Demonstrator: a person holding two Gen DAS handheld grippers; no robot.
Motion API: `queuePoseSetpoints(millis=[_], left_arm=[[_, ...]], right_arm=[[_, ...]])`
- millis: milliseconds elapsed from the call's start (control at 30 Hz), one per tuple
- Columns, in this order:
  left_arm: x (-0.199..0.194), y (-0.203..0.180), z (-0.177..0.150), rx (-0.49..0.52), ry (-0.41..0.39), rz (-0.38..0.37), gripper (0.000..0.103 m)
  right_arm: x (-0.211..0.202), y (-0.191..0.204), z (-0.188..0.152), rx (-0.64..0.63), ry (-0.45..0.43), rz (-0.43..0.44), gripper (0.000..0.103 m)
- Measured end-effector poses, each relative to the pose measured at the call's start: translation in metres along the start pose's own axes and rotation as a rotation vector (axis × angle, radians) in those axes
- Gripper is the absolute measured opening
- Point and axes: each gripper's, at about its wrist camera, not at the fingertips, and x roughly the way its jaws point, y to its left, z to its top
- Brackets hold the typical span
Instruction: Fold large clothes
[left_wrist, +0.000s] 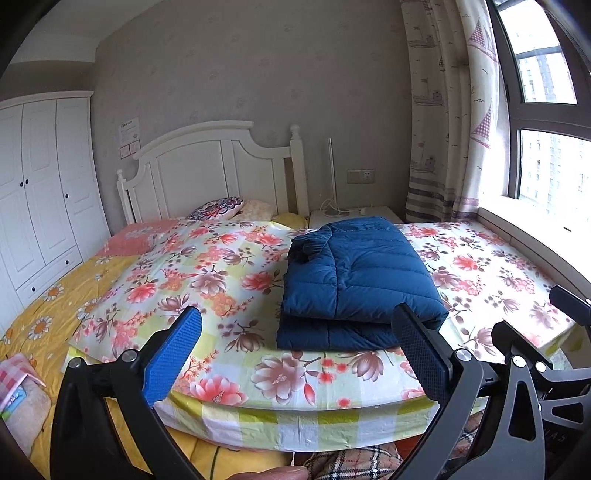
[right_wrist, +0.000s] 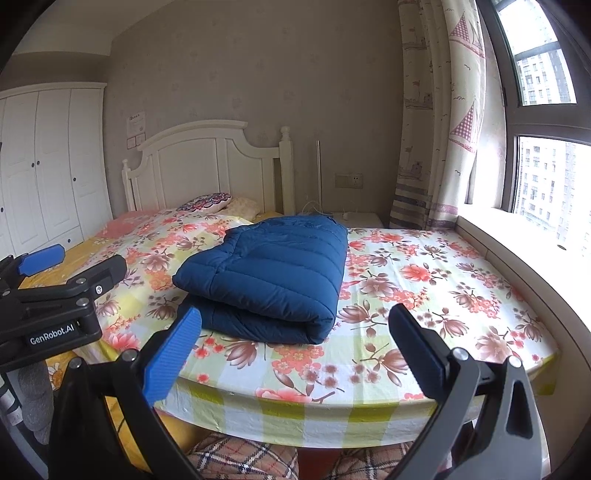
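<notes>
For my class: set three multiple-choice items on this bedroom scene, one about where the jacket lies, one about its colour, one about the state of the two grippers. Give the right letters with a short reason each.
1. Where does the folded jacket lie?
A. On the floral sheet
B. On the windowsill
C. In the wardrobe

2. What colour is it?
A. Red
B. Dark blue
C. White

3. How are the left gripper and right gripper?
A. Both clamped on cloth
B. One open, one shut
C. Both open, holding nothing

Answers: 1 A, it rests on the floral sheet; 2 B, its quilted fabric is dark blue; 3 C, both jaws stand wide apart, short of the jacket.
</notes>
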Motion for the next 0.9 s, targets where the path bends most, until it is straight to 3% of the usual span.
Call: queuePoseSetpoints(millis=[900], left_arm=[[-0.004, -0.004, 0.011, 0.003, -0.02, 0.015, 0.099]], right_arm=[[-0.012, -0.015, 0.014, 0.039, -0.034, -0.006, 0.101]])
